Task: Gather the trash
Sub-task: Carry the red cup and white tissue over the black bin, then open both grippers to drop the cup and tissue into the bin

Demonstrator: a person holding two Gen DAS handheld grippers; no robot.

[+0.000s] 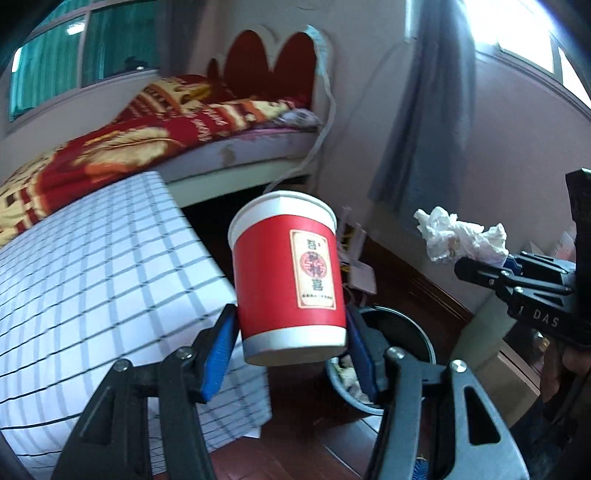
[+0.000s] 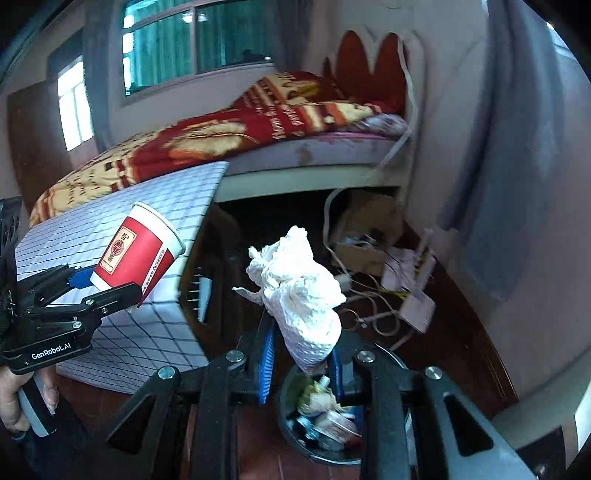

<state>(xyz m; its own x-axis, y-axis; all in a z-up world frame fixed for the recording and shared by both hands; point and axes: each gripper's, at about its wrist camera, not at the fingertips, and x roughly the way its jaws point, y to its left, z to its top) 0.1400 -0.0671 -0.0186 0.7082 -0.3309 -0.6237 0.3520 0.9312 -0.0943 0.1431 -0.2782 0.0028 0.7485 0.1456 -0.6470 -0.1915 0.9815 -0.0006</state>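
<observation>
Below right jaws | bin (image 2: 295, 435) contents visible | left view: mostly hidden

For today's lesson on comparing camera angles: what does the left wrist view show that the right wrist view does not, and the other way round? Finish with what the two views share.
Only the left wrist view shows the bright window at upper right. Only the right wrist view shows the trash inside the bin, the tangled cables on the floor, and a hand on the left gripper's handle. Both show the red paper cup in the left gripper, the crumpled tissue in the right gripper, the checked tablecloth and the bed.
</observation>
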